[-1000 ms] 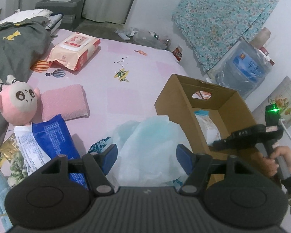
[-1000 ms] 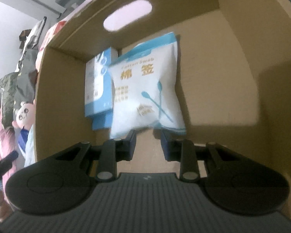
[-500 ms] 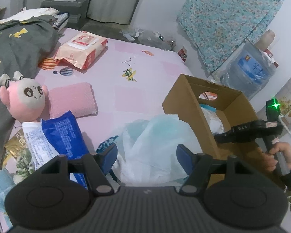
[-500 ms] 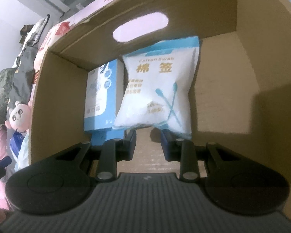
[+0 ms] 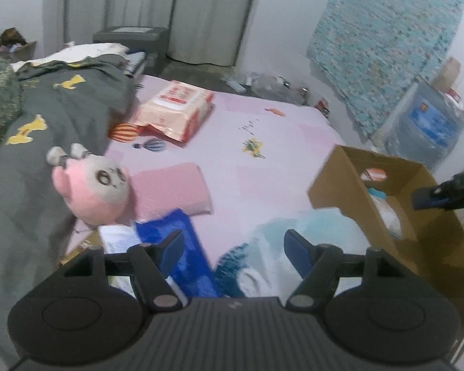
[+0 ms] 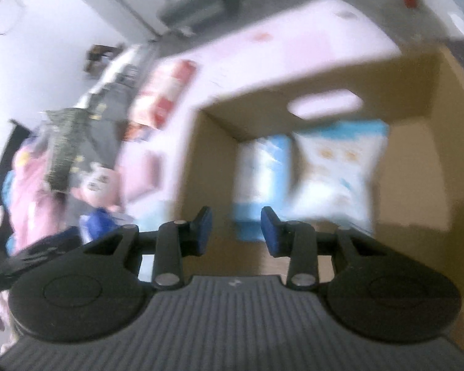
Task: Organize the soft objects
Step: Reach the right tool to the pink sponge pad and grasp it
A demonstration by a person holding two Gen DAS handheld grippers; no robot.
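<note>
The left gripper [image 5: 233, 249] is standing with its jaws well apart and opening a little further, nothing pressed between the pads; just beyond and below them, at the lower middle of the left wrist frame, a pale blue plastic bag [image 5: 297, 232] is lying crumpled on the pink bedsheet [image 5: 263, 179], and a dark blue packet [image 5: 185, 247] is lying right by the left pad, its long side running from the lower middle up towards the left; so the nearest loose soft things are lying straight ahead of this gripper and slightly under it. Further out, at the left of the frame, a pink plush toy [image 5: 96, 191] is resting beside a pink towel [image 5: 170, 188], and a pack of wipes [image 5: 174, 108] is lying higher up the frame.

The right gripper [image 6: 235, 230] is holding nothing, its jaws narrowly parted and opening; beyond them, in the blurred right wrist frame, the cardboard box [image 6: 417, 154] is filling the right half, with a white cotton-swab bag [image 6: 334, 173] and a blue-and-white pack [image 6: 259, 170] standing against its far wall, clear of the pads.

Judging from this, the left hand is the nearer one to what is waiting on the bed, and the box is lying to its right.
</note>
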